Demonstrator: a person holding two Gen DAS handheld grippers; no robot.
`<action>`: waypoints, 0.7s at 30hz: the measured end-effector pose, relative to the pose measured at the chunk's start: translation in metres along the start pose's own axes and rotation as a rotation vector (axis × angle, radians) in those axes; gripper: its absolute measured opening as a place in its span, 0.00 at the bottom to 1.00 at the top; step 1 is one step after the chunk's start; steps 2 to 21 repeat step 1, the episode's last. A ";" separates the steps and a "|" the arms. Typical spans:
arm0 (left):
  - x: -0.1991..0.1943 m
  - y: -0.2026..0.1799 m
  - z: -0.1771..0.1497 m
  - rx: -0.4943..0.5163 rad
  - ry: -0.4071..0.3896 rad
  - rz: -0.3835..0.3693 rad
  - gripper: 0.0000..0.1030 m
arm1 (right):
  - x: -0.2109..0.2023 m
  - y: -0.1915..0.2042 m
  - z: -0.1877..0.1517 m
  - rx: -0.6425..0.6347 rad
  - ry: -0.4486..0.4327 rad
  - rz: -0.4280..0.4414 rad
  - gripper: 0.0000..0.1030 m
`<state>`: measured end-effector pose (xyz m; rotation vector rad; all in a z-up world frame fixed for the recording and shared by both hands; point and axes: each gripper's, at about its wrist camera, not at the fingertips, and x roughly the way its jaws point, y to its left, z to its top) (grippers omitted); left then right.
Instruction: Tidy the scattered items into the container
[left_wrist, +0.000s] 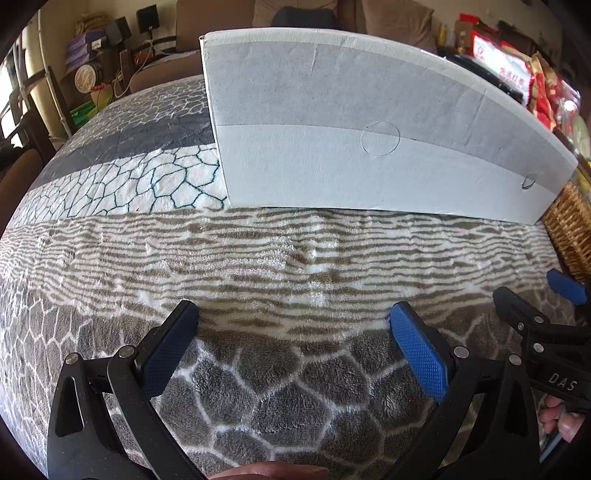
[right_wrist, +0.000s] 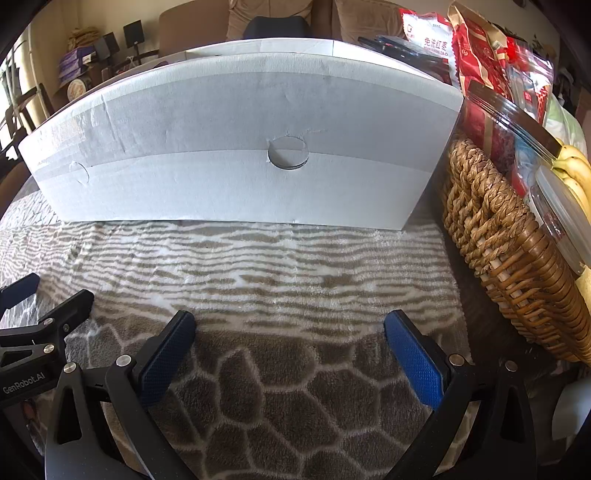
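Left wrist view, left to right. Upper left of the frame: shelving with boxes and dark speakers, out of focus. Across the lower two thirds lies a plush patterned blanket (left_wrist: 295, 251) with cell-like and wavy stripe motifs. At the bottom, the left gripper (left_wrist: 293, 315) stands with its jaws spread wide, blue pads facing inward, nothing between them; it hovers low over the blanket. Upper centre to right: a white cardboard box (left_wrist: 369, 110), the container, resting on the blanket, its long side wall facing the camera, with a scored circle near the middle. At the right edge, a woven wicker basket (left_wrist: 569, 225) sits just beside the box's right corner. Lower right: part of the right gripper (left_wrist: 532, 299), its jaws apart as far as can be seen.

Right wrist view, left to right. Lower left edge: part of the left gripper (right_wrist: 48, 295), black with a blue pad tip. Centre: the same box (right_wrist: 240, 122) fills the upper middle of the frame, its side wall bearing a punched round hole (right_wrist: 288, 153). Bottom centre: the right gripper (right_wrist: 290, 321), jaws wide apart and empty above the blanket (right_wrist: 258, 258). Right: the basket (right_wrist: 498, 221), close beside the box, with red snack packets (right_wrist: 476, 51), a clear plastic tub (right_wrist: 561, 218) and bananas (right_wrist: 572, 166) above it.

No scattered items show on the blanket in either view; the box interior is hidden.
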<state>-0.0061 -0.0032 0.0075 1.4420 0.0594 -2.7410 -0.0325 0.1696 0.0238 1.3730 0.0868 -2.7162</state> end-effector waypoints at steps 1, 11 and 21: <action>0.000 0.000 0.000 0.000 0.000 0.000 1.00 | 0.000 0.000 0.000 0.000 0.000 0.000 1.00; 0.000 0.000 0.000 0.000 0.000 0.000 1.00 | 0.000 0.000 0.000 0.000 0.000 0.000 1.00; 0.000 0.000 0.000 0.000 0.000 0.000 1.00 | 0.000 0.000 0.000 0.000 0.000 0.000 1.00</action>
